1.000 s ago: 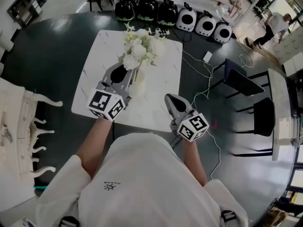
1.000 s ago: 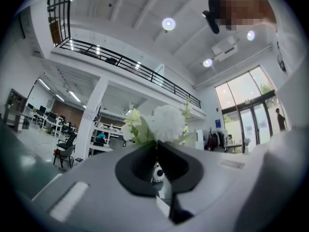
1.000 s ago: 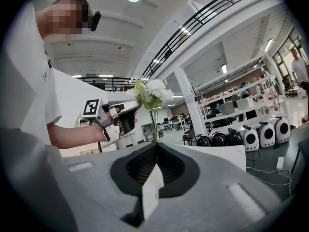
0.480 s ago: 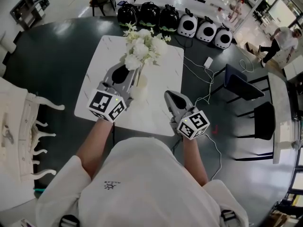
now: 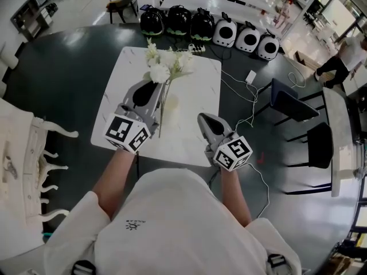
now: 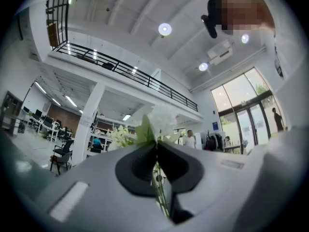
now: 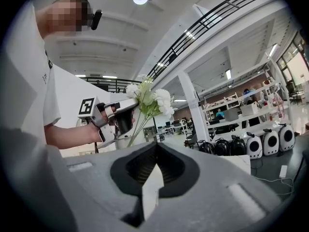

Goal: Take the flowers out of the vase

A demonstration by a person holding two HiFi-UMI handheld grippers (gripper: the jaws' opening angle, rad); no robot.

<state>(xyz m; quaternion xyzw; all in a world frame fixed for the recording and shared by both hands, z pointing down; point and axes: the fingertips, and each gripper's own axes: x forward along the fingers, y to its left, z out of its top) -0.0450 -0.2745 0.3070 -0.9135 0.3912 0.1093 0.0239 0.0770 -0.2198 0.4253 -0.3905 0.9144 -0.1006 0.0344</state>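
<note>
White flowers (image 5: pixel 166 62) on thin green stems are clamped in my left gripper (image 5: pixel 153 89), which is shut on the stems just below the blooms. The stem ends (image 5: pixel 160 128) hang free beside a white vase (image 5: pixel 171 104) on the white marble table (image 5: pixel 195 142). In the left gripper view the stems (image 6: pixel 161 197) run down through the closed left gripper (image 6: pixel 156 144), with leaves and blooms (image 6: pixel 161 120) above it. My right gripper (image 5: pixel 207 122) is over the table's near right edge, apart from vase and flowers. The right gripper view shows the right gripper (image 7: pixel 156 146) shut and the bouquet (image 7: pixel 147 98).
Black and white round carriers (image 5: pixel 200 24) line the floor beyond the table. Cables (image 5: pixel 246 90) trail across the dark floor at right, near dark chairs (image 5: pixel 295 105). White ornate furniture (image 5: pixel 23 153) stands at left. A person (image 5: pixel 341 53) is at far right.
The left gripper has lifted the flowers. The stems, earlier down in the vase, now hang bare beside it. The right gripper has barely moved.
</note>
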